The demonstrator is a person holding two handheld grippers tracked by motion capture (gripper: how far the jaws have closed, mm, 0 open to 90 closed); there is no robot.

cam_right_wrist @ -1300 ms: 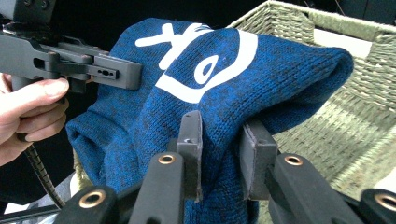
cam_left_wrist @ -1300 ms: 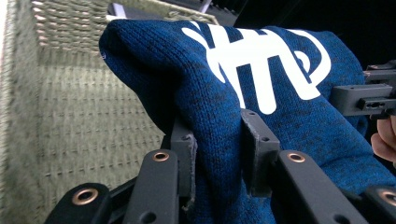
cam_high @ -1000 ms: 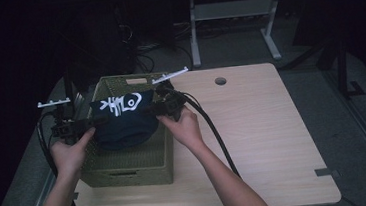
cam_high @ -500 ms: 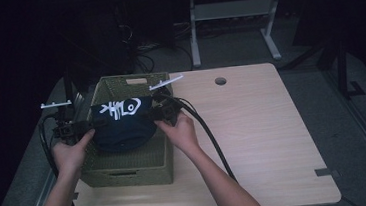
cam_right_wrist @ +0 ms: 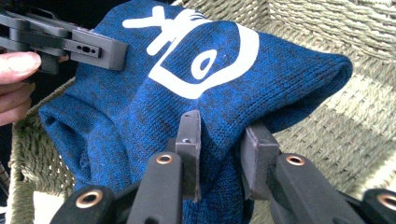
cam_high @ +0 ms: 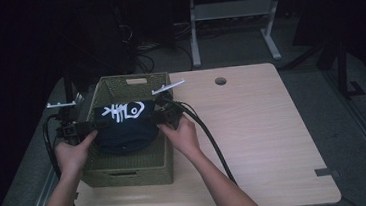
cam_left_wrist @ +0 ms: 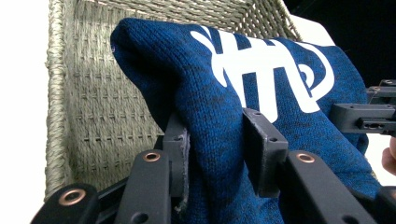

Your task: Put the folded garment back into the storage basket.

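Observation:
A folded dark-blue knit sweater point(cam_high: 123, 126) with a white printed design hangs low inside an olive woven basket point(cam_high: 126, 170). My left gripper point(cam_high: 92, 127) pinches its left edge and my right gripper point(cam_high: 159, 116) its right edge. In the left gripper view the sweater point(cam_left_wrist: 224, 93) fills the gap of the left gripper point(cam_left_wrist: 215, 119); those jaws have just been opening a little, and the knit still sits between the pads. In the right gripper view the right gripper point(cam_right_wrist: 222, 122) is shut on a fold of the sweater point(cam_right_wrist: 187, 70).
The basket stands at the left of a light wooden table point(cam_high: 264, 141), whose right half is bare with a cable hole point(cam_high: 220, 81) at the back. Black cables point(cam_high: 209, 141) trail from the grippers. Basket walls point(cam_left_wrist: 93, 116) point(cam_right_wrist: 350, 93) stand close around the sweater.
Both grippers have come down with the sweater, which now sits lower in the basket. The hands have moved a little nearer the front.

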